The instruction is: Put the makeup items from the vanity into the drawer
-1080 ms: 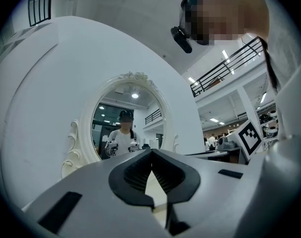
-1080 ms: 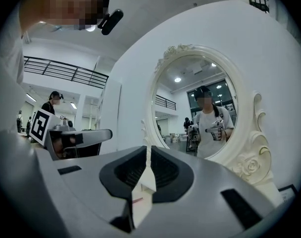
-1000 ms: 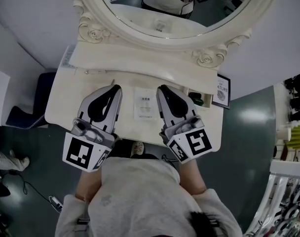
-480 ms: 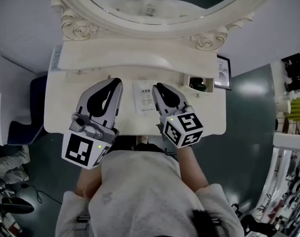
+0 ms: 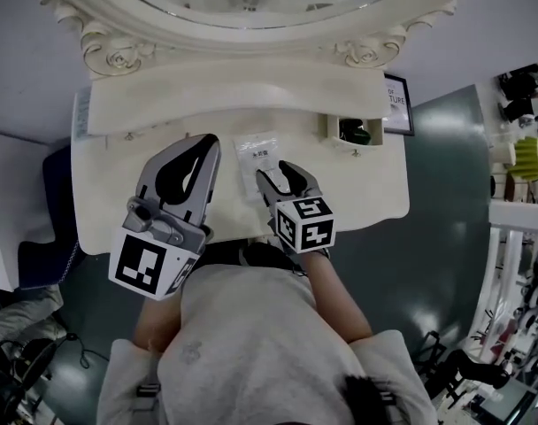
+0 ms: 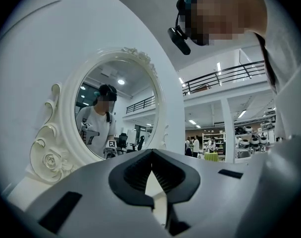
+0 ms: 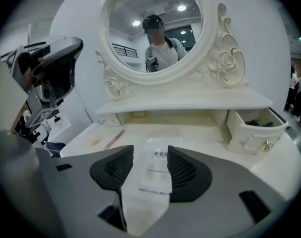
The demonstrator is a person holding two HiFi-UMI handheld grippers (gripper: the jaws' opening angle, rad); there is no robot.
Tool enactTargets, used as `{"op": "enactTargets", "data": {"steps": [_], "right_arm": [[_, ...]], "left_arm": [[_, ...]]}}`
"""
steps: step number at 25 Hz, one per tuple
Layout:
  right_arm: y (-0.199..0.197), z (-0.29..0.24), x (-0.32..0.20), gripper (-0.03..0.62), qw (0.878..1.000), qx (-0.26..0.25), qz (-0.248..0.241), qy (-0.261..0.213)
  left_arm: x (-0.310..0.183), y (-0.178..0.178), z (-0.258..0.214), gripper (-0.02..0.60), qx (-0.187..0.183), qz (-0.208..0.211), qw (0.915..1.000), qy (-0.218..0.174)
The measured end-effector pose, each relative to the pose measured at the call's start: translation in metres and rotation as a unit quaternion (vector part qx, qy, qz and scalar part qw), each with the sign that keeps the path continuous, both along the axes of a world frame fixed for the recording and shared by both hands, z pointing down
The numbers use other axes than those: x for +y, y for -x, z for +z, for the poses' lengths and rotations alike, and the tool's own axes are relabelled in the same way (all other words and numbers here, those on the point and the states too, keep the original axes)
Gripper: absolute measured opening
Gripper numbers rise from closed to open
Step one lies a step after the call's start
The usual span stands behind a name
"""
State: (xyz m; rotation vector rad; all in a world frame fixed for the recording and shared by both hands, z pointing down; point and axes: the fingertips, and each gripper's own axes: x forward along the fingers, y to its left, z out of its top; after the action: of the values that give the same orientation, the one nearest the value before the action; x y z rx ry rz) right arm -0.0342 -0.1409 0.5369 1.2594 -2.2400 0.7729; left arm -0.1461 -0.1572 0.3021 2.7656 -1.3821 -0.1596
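– White vanity top (image 5: 375, 197) below the oval mirror (image 5: 251, 11): what lies on it from where you sit?
– On my screen a flat white packet (image 5: 256, 153) lies near its middle, printed side up. Further left I see a pink pencil (image 7: 113, 139) and a small beige piece (image 7: 95, 140), both well apart from the packet.
– And the drawer?
– I see the small drawer (image 7: 244, 133) standing open at the right, with something dark green (image 7: 262, 123) inside.
– Your right gripper?
– I have the right gripper (image 7: 150, 152) tilted down over the packet. Its jaws have just been opening. They stand apart, and the packet shows between them on the tabletop, not gripped.
– Left?
– My left gripper (image 6: 151, 151) hovers level beside the right one, tips closed together on nothing.
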Motion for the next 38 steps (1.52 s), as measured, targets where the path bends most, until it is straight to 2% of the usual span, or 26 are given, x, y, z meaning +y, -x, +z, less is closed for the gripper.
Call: {"op": "enactTargets", "data": {"steps": [5,10,15,18,23,24,26,32,36,38], "right_arm": [[0.001,0.031,0.007,0.252,0.999,0.034,0.020,0.037],[-0.005,0.045,0.007,0.280,0.996,0.068,0.046,0.040],[-0.009,0.069,0.015,0.301,0.991,0.104,0.042,0.068],[-0.008,0.074,0.018,0.301,0.989,0.127,0.032,0.063],[-0.009,0.074,0.017,0.301,0.989,0.131,0.041,0.056],[-0.007,0.074,0.018,0.295,0.989,0.130,0.043,0.054],[-0.004,0.073,0.020,0.242,0.990,0.127,0.050,0.048],[-0.003,0.074,0.020,0.169,0.990,0.112,0.059,0.055],[-0.002,0.073,0.016,0.041,0.991,0.068,0.085,0.079],[0.000,0.069,0.014,0.034,0.991,0.040,0.095,0.087]], "left_arm": [[-0.010,0.002,0.008,0.015,0.002,0.023,0.9997,0.008],[-0.020,0.004,0.016,0.015,0.005,0.047,0.9987,0.016],[-0.026,0.001,0.020,0.015,0.012,0.070,0.9972,0.020],[-0.029,0.000,0.022,0.015,0.014,0.081,0.9963,0.022],[-0.033,0.000,0.027,0.015,0.021,0.093,0.9951,0.028],[-0.034,-0.001,0.028,0.015,0.022,0.096,0.9948,0.028],[-0.034,-0.002,0.028,0.015,0.023,0.100,0.9943,0.028],[-0.033,0.002,0.028,0.015,0.024,0.103,0.9941,0.026],[-0.032,0.004,0.025,0.015,0.020,0.099,0.9947,0.023],[-0.033,0.005,0.023,0.015,0.016,0.096,0.9951,0.021]]}}
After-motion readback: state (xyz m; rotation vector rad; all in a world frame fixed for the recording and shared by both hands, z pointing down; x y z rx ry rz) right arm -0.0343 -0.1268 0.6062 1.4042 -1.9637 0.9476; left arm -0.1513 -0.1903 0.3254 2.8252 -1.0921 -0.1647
